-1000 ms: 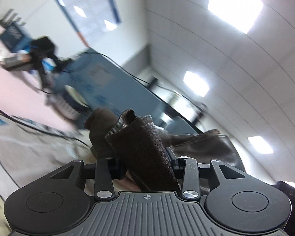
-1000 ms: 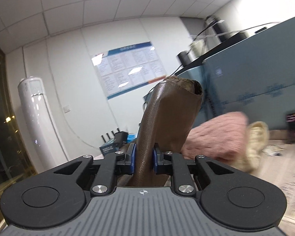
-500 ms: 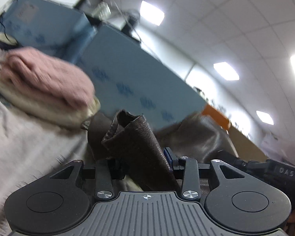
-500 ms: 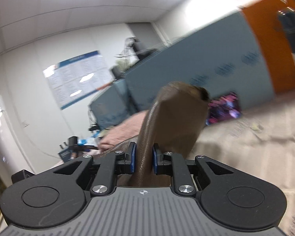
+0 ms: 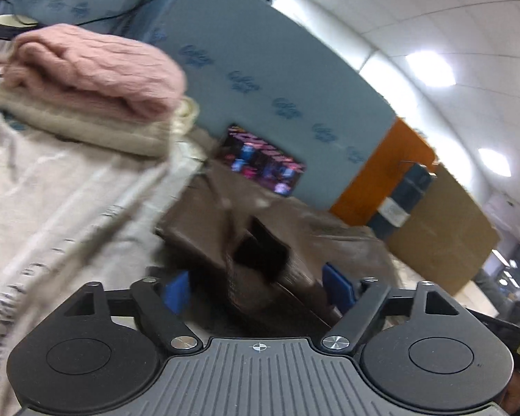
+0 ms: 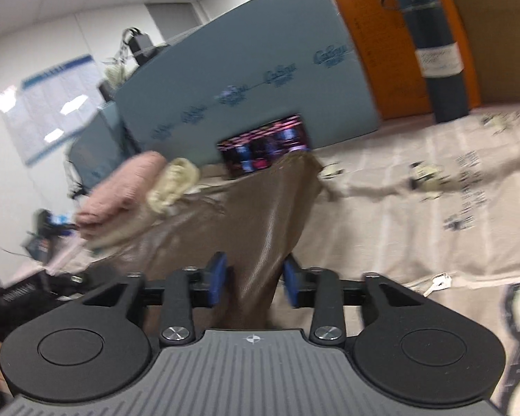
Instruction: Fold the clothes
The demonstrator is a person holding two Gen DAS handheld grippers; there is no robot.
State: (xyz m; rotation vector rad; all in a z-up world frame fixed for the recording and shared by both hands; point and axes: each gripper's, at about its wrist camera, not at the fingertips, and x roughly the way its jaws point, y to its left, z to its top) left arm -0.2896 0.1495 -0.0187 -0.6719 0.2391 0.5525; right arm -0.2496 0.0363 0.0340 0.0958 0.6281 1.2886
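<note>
Both grippers stand with their blue pads apart around the brown leather garment point(image 6: 260, 222), left gripper point(image 5: 260, 286) wide, right gripper point(image 6: 254, 277) narrower, clamping nothing. The garment lies down on the cloth-covered surface point(image 6: 416, 215) beside the folded pink sweater point(image 5: 93, 69), seemingly laid flat for folding.

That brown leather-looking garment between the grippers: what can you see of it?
The brown garment looks like smooth, shiny leather or imitation leather. It lies draped across the printed cloth, with creases and a folded dark opening in the left view. Part of it rises between the open right gripper; the left gripper is open around it too. It reaches toward the pink sweater stack.
</note>
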